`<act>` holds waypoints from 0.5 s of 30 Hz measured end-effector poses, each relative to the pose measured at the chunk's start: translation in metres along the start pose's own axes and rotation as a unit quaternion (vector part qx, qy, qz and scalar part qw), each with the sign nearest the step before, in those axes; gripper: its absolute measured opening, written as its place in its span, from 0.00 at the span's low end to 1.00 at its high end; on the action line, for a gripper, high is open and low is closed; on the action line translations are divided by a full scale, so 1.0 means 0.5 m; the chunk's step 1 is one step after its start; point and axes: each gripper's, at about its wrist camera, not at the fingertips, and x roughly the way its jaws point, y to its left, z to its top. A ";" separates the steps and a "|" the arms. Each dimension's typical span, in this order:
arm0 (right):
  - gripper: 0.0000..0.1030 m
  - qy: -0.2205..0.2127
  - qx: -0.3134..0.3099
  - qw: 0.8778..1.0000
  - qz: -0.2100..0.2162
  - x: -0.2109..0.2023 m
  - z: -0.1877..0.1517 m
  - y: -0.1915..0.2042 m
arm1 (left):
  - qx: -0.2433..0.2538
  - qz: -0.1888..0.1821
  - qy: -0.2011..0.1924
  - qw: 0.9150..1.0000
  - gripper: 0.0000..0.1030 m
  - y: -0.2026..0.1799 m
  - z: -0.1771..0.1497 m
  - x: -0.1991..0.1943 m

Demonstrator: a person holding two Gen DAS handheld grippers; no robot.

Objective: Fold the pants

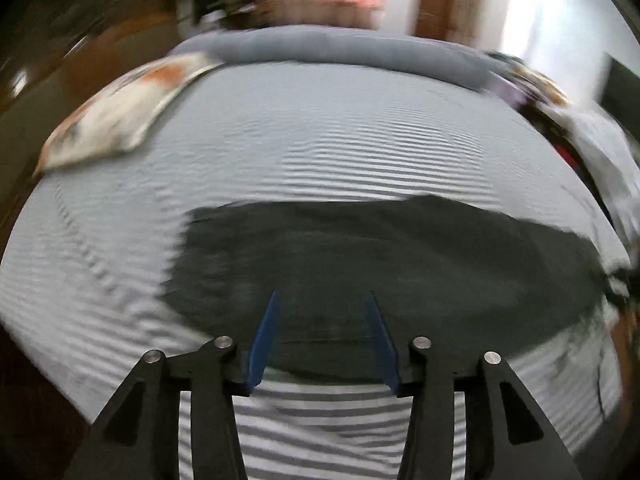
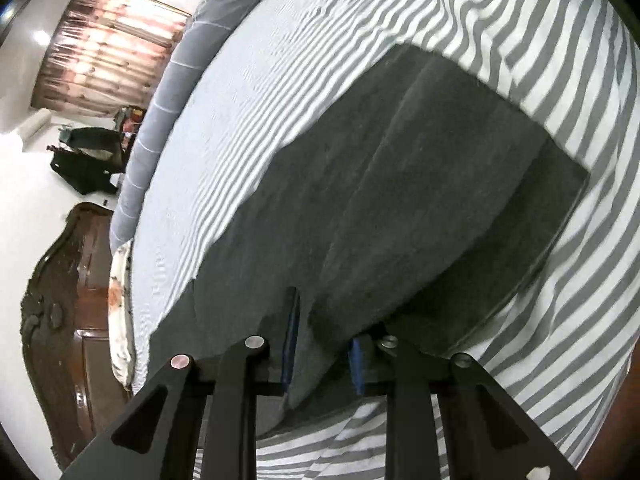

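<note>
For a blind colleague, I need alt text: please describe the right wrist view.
The right gripper is closed on a raised fold of dark grey pants, which lie on a grey-and-white striped bedsheet. A grey bolster lies along the bed's far edge.

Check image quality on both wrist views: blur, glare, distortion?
Left wrist: heavy motion blur across the striped sheet and dark pants, blown-out glare upper right; left tongs stay sharp. Right wrist: much crisper, pants folds readable, bright curtained window slightly overexposed; right tongs partly buried in fabric. Both show strong fisheye bending and dark corner vignette.
</note>
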 end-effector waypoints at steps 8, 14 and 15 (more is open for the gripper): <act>0.16 0.010 0.020 0.999 0.030 -0.022 0.048 -0.019 | 0.169 -0.121 0.023 0.978 0.49 -0.337 -0.032 0.053; 0.07 0.031 0.029 0.998 0.042 -0.018 0.071 -0.011 | 0.283 -0.145 0.027 0.948 0.49 -0.530 -0.099 0.100; 0.07 0.034 0.027 0.998 0.044 -0.018 0.074 -0.008 | 0.291 -0.144 0.027 0.946 0.49 -0.547 -0.106 0.105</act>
